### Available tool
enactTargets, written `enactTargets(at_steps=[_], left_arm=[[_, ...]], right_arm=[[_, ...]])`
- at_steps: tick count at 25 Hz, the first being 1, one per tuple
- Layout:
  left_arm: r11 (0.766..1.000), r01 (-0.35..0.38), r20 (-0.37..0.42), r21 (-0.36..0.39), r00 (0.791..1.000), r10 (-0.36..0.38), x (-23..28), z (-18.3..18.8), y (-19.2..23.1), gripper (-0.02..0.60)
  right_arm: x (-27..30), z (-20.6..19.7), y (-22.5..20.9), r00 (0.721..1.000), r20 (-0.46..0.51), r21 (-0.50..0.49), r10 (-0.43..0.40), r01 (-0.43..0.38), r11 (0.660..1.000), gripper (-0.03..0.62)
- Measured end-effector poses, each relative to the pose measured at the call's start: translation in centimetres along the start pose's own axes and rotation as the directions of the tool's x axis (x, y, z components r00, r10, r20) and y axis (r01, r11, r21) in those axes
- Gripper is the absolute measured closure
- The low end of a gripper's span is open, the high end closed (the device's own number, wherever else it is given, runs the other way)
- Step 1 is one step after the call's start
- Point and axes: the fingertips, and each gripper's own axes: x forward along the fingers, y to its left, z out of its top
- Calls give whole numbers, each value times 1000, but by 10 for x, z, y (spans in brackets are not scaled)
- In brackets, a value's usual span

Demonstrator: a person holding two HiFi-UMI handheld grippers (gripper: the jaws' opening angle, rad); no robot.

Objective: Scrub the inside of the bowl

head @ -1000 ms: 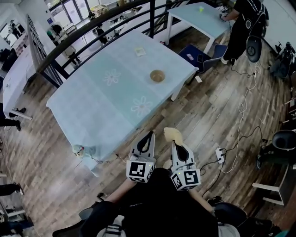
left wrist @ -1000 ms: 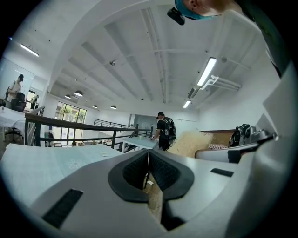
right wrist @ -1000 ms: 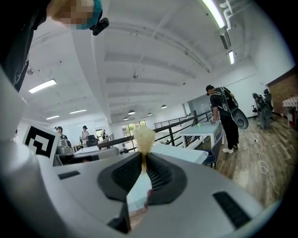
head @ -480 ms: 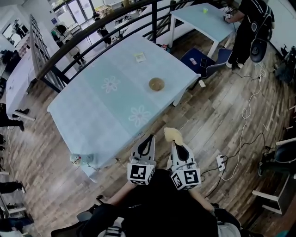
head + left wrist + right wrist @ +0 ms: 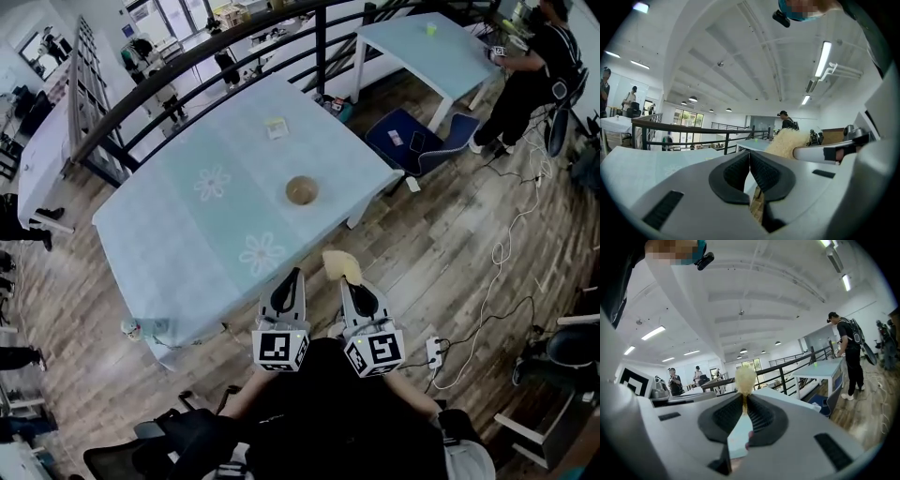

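The right gripper has its jaws clamped on the narrow lower end of a pale yellow scrubber, whose fluffy head stands clear above the tips. In the head view the right gripper is held close to the person's body, with the scrubber pointing forward. Just beside it, the left gripper has its jaws pressed together with nothing between them; it appears in the head view as the left gripper.

The bowl sits upright on the light blue table, near the side closest to the person but well apart from both grippers, with bare wooden floor between.

The step in hand looks like the approach. To do it well, I would keep the clamp on the scrubber firm, part the left jaws before reaching the bowl, and take its rim to steady it, since a small bowl on cloth will probably slide or spin under pressure. Then bring the scrubber's head down inside, working round the wall rather than pushing sideways
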Motion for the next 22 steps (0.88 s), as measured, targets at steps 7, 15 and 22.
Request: enactTargets(at_steps=[7,15,22], left_arm=[[995,-90,-4,-34,996,90,36,-11,-36,566],[990,-133,-48,-48,990,131,73,-17,-49,566],[983,-154,-83,-104,986,145,116,-35,-36,566]], right_arm=[[4,13,-57,997,-14,-13,72,-72,997,556],[18,17,-100,996,-43,11,85,-84,996,556],[51,4,-129,992,-98,13,74,-73,997,556]])
